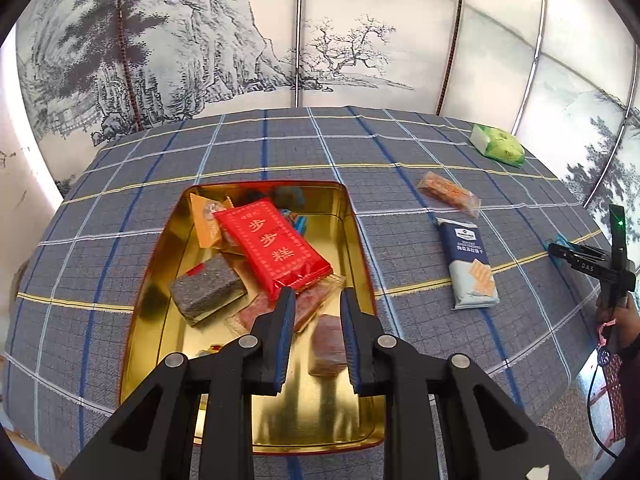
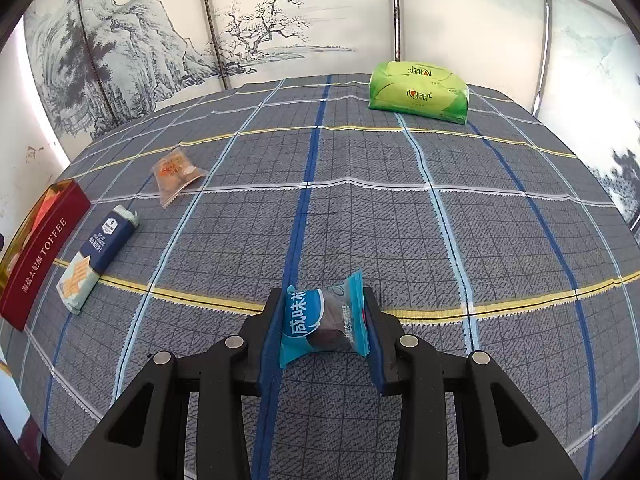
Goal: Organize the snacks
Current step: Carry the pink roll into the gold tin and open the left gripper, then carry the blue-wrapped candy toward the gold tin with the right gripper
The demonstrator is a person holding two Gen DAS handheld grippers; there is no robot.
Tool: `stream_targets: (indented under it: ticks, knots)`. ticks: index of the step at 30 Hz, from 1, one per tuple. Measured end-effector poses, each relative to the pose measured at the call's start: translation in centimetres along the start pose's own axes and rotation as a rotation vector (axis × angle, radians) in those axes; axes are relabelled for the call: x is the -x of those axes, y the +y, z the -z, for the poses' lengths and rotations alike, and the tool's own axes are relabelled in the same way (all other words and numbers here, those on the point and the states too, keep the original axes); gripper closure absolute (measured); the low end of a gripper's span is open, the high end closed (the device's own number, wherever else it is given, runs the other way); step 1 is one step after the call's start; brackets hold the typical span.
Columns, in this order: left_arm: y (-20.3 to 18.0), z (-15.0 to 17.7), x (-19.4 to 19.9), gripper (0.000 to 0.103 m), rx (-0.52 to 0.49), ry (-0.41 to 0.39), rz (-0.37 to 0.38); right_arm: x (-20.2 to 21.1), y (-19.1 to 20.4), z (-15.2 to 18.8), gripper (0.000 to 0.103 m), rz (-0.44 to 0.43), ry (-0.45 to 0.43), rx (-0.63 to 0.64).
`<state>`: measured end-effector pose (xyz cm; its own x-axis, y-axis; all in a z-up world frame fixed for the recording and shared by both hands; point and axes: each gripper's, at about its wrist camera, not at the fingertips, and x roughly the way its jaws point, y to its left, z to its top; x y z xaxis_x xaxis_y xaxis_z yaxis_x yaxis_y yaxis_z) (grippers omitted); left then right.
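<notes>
Several snacks already lay in the gold tin [image 1: 154,264]: a red packet [image 1: 276,248], a grey speckled block [image 1: 208,290], an orange sachet [image 1: 204,224] and a few pinkish wrapped pieces underneath. Left gripper [image 1: 316,300] hung over the near half of the tin, fingers narrowed to their closest set, nothing between them, though a gap showed. Right gripper [image 2: 322,316] was clamped on a blue-wrapped sweet [image 2: 324,320], pads pressing its sides just above the checked cloth [image 2: 400,220], well away from the tin, whose red wall showed at the far left of the right wrist view. Left to gather, by my reckoning: that sweet, a navy cracker pack [image 1: 466,266] just right of the tin, and a clear orange-printed packet [image 1: 448,192] beyond it. Green tissue pack [image 2: 418,92] sat at the far edge; probably not a snack. Job looked more than half done. Painted landscape screens stood behind the table.
</notes>
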<state>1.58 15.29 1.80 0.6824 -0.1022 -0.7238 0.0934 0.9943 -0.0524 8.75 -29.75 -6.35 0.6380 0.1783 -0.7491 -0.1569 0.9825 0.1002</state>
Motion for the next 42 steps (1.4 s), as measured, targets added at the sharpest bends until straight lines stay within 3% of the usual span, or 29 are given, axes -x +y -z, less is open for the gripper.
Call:
stream_targets:
  ticks: [10,14,19,31,42]
  knots:
    - [2.5,0.2,-0.3,0.083,0.063,0.007,-0.029,0.0,0.1,0.0,0.066,0.002,0.0,0.001]
    - [2.8,0.4,0.4,0.081,0.063,-0.028,-0.08,0.0,0.1,0.0,0.066,0.004,0.001,0.0]
    - [3.2,0.6,1.7,0.051,0.07,-0.094,-0.133,0.2,0.4,0.2,0.065,0.013,0.011,-0.008]
    - [4.4,1.1,2.3,0.043,0.099,-0.109,-0.156,2.4,3.0,1.9,0.067,-0.061,0.017,-0.033]
    - [6.2,1.9,2.7,0.033,0.146,-0.12,-0.183,3.4,8.1,3.3,0.067,-0.158,0.027,-0.008]
